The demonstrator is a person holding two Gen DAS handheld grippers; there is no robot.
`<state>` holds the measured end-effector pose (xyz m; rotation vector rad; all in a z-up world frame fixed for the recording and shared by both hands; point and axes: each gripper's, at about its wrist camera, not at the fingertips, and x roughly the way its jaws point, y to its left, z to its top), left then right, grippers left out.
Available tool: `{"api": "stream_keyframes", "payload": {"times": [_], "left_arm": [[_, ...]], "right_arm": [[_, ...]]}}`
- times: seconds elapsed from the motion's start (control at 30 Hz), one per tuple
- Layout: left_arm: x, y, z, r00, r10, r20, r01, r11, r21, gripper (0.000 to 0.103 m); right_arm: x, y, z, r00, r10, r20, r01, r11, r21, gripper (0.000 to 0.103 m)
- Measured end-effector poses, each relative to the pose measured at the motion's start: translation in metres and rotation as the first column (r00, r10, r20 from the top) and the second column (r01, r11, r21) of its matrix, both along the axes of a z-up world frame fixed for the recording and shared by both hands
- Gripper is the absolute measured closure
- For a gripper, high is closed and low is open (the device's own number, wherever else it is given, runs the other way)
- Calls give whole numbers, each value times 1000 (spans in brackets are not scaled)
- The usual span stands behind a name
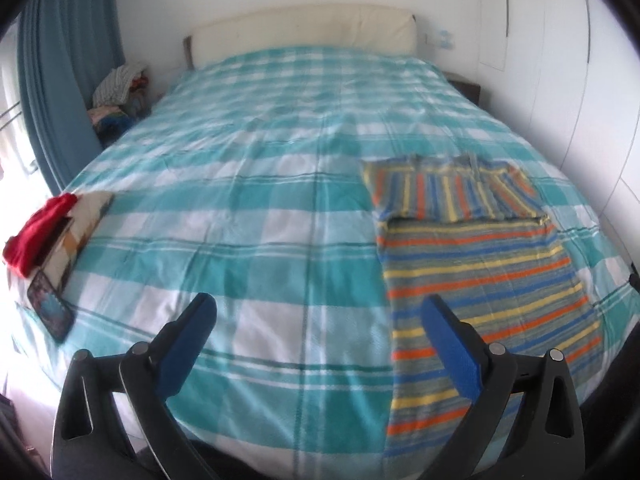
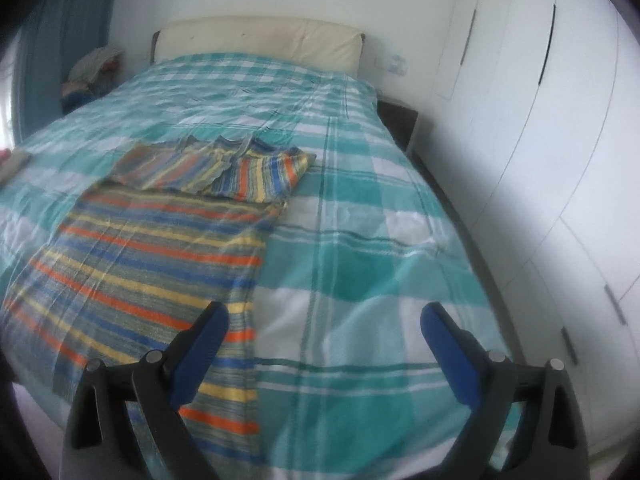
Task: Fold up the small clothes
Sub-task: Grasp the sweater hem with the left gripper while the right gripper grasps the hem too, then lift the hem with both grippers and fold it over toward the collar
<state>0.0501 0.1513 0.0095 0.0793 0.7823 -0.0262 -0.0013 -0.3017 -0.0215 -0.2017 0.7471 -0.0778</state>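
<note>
With the striped garment [image 1: 480, 272] lying flat on the near right part of the bed [image 1: 260, 184], its far end folded back over itself, both tools hover above it: left tool [image 1: 320, 312] wide open, empty; right tool [image 2: 324, 320] wide open, empty.

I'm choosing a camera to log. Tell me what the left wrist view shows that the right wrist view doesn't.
Only left wrist: a red cloth on a patterned book near a dark phone at the bed's left edge, and the open left gripper.
Only right wrist: white wardrobe doors and the open right gripper.
Both: the striped multicolour garment with sleeves folded in, on the teal checked bedspread.
</note>
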Motion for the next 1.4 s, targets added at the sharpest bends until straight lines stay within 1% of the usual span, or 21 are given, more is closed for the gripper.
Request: {"api": "stream_keyframes", "payload": {"times": [0.03, 0.1, 0.17, 0.23, 0.3, 0.37, 0.47, 0.53, 0.6, 0.67, 0.7, 0.73, 0.8, 0.87, 0.9, 0.93, 1.03, 1.1, 1.17, 1.27, 1.4], "left_arm": [[0, 2, -5, 1000, -3, -14, 3, 1000, -9, 1], [1, -2, -33, 996, -21, -90, 16, 999, -49, 1], [-2, -11, -69, 981, -48, -188, 31, 995, -92, 3], [-11, -23, -99, 966, -67, -249, 37, 991, -126, 3], [-21, -32, -120, 953, -85, -290, 44, 988, -146, 9], [-31, -39, -131, 942, -105, -318, 52, 984, -170, 22], [-44, -46, -141, 931, -132, -339, 62, 976, -210, 29], [-49, -49, -141, 934, -134, -331, 76, 981, -181, 39], [-52, -53, -142, 933, -144, -329, 94, 982, -164, 51], [-52, -54, -143, 926, -158, -342, 105, 980, -169, 73], [-51, -54, -143, 923, -162, -349, 109, 980, -168, 82], [-51, -54, -144, 916, -172, -363, 115, 978, -175, 98], [-51, -50, -140, 913, -180, -367, 109, 972, -207, 99], [-48, -43, -129, 909, -204, -363, 104, 956, -275, 99], [-46, -40, -123, 911, -212, -353, 98, 944, -315, 99], [-40, -33, -113, 915, -227, -333, 94, 924, -371, 99], [-13, -19, -88, 942, -232, -243, 91, 873, -479, 99], [13, -14, -75, 959, -212, -186, 93, 861, -500, 99], [50, -12, -66, 975, -187, -121, 106, 866, -489, 99], [114, -13, -64, 985, -156, -77, 101, 875, -474, 99], [202, -11, -79, 986, -118, -116, 44, 862, -506, 99]], "right_arm": [[-3, -1, 2, 1000, 24, -21, -24, 1000, -6, 7], [-11, 0, -2, 995, 65, -76, -63, 998, 26, 7], [-19, 3, -16, 982, 121, -147, -103, 987, 125, 7], [-27, 6, -33, 963, 174, -207, -122, 963, 240, 7], [-33, 6, -49, 948, 199, -249, -113, 940, 320, 7], [-35, 4, -65, 933, 205, -297, -81, 920, 383, 8], [-31, 0, -86, 912, 220, -346, -40, 888, 459, 17], [-25, -4, -94, 908, 217, -359, -20, 877, 479, 34], [-16, -7, -108, 890, 228, -394, 4, 862, 507, 43], [-10, -6, -124, 852, 238, -467, 29, 867, 497, 57], [-11, -6, -125, 847, 238, -475, 27, 874, 486, 71], [-11, -4, -124, 839, 256, -480, 13, 873, 488, 94], [-12, -4, -116, 829, 303, -471, -4, 844, 536, 98], [-11, -8, -104, 839, 322, -439, -3, 809, 588, 98], [-9, -12, -97, 848, 327, -416, 3, 783, 622, 98], [-4, -19, -88, 864, 333, -379, 8, 741, 671, 98], [18, -31, -68, 901, 330, -280, -10, 663, 749, 98], [46, -37, -57, 925, 310, -222, -23, 627, 779, 98], [83, -41, -47, 947, 273, -168, -46, 632, 774, 98], [147, -46, -40, 970, 222, -102, -63, 630, 774, 98], [238, -51, -47, 978, 179, -107, -28, 623, 782, 98]]}}
